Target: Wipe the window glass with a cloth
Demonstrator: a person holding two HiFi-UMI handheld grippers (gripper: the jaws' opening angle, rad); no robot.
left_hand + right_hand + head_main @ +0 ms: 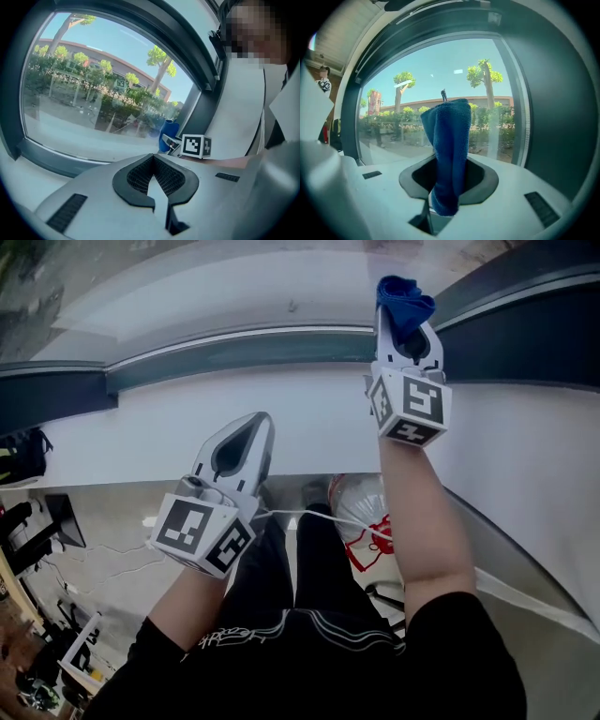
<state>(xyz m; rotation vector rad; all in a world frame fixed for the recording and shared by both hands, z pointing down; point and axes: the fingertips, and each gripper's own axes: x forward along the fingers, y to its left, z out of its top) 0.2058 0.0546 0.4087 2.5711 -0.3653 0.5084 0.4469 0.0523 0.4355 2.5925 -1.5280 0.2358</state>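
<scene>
A blue cloth (405, 298) sticks out of my right gripper (407, 329), whose jaws are shut on it, right at the lower edge of the window glass (234, 282). In the right gripper view the cloth (450, 145) hangs folded between the jaws, with the glass (408, 93) just beyond. My left gripper (249, 427) rests lower, over the white sill (309, 418), jaws shut on nothing. From the left gripper (154, 174) view, the cloth (168, 133) and the right gripper's marker cube (197, 146) show to the right, near the glass (93, 79).
A dark window frame (234, 345) runs along the base of the glass. Below the sill lie a clear plastic bag with red print (367, 512) and a white cable (309, 518). Dark equipment (28, 521) stands on the floor at left. A person (248, 84) stands at right.
</scene>
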